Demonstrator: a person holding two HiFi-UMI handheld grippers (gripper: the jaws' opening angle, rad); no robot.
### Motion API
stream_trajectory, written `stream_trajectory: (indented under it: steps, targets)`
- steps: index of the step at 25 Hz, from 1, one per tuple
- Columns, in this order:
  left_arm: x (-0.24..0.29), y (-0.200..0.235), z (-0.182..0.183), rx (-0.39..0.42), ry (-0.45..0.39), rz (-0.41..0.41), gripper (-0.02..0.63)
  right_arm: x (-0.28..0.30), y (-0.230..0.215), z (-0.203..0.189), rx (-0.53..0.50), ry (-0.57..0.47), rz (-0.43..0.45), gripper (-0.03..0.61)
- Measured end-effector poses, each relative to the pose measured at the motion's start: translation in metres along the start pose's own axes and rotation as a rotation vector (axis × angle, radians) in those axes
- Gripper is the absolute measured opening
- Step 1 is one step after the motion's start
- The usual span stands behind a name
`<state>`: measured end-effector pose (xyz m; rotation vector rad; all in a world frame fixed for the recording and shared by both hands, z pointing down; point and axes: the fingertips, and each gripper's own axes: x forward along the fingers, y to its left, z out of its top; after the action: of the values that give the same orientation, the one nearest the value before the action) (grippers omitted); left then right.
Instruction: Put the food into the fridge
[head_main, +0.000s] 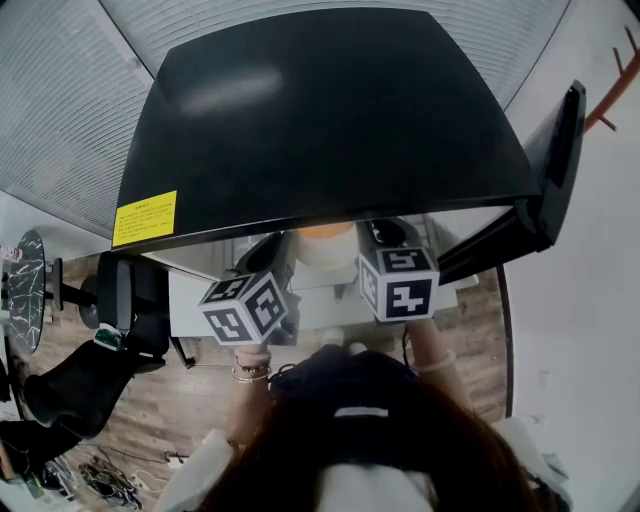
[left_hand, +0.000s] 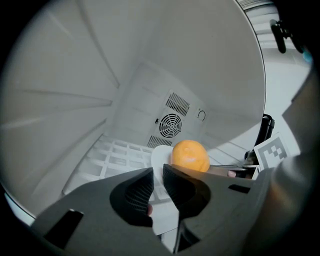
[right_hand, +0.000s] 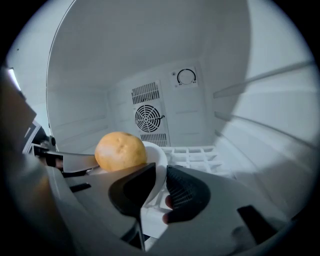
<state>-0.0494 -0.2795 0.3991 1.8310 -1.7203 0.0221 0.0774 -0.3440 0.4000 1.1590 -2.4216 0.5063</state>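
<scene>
Two grippers, both yours, reach into the open fridge (head_main: 330, 120) from its front.

**Far left.** A yellow label (head_main: 145, 218) sits on the fridge's black top, up and to the left of your left gripper (left_hand: 158, 172).

**Left.** Your left gripper is closed on the wall of a white bowl (left_hand: 159, 157). The wall stands in the narrow gap between the jaws, with one jaw against each face. The orange (left_hand: 190, 156), the food of the task, lies in that bowl just beyond the jaw tips and slightly to their right. A white grid shelf (left_hand: 112, 155) runs ahead of this gripper and to its left. Whether the bowl rests on the shelf cannot be told. Straight ahead, well beyond the orange, a round fan grille (left_hand: 170, 125) sits in the fridge's back wall.

**Centre.** In the head view, bowl and orange lie between your two grippers, under the front edge of the black top.

**Right.** Your right gripper (right_hand: 161, 172) clamps the bowl's opposite wall. Its left jaw is on the orange's side and its right jaw is outside the bowl. From this gripper the orange lies just beyond the tips and to their left. The grid shelf extends ahead and to the right, and the fan grille is straight ahead on the back wall.

**Far right.** The fridge's door (head_main: 560, 170) stands open, to the right of your right gripper.
</scene>
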Motion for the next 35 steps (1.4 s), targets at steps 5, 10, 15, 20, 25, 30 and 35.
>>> stream_trajectory:
  steps: [5,10,15,20,25,30,35]
  targets:
    - [0.0015,0.0014,-0.0015,0.019,0.024,0.028,0.066,0.0015,0.0001,-0.001,-0.018,0.023,-0.011,0.071]
    - [0.0029,0.0041,-0.004,0.056,0.051,0.073,0.069,0.0031,0.0014,-0.0026,-0.052,0.041,-0.025,0.071]
    - [0.0039,0.0055,-0.0044,0.056,0.071,0.085,0.071,0.0038,0.003,-0.0027,-0.09,0.04,-0.038,0.072]
    - [0.0035,0.0063,-0.0043,0.049,0.077,0.071,0.071,0.0034,0.0036,-0.0024,-0.09,0.031,-0.031,0.072]
    - [0.0037,0.0068,-0.0054,0.048,0.086,0.059,0.071,0.0024,0.0034,-0.0046,-0.089,0.02,-0.022,0.074]
    - [0.0031,0.0066,-0.0042,0.061,0.081,0.057,0.071,0.0013,0.0029,-0.0047,-0.093,0.007,-0.023,0.077]
    - [0.0004,0.0049,-0.006,0.061,0.076,0.049,0.071,-0.0013,0.0017,-0.0046,-0.097,-0.001,-0.03,0.077]
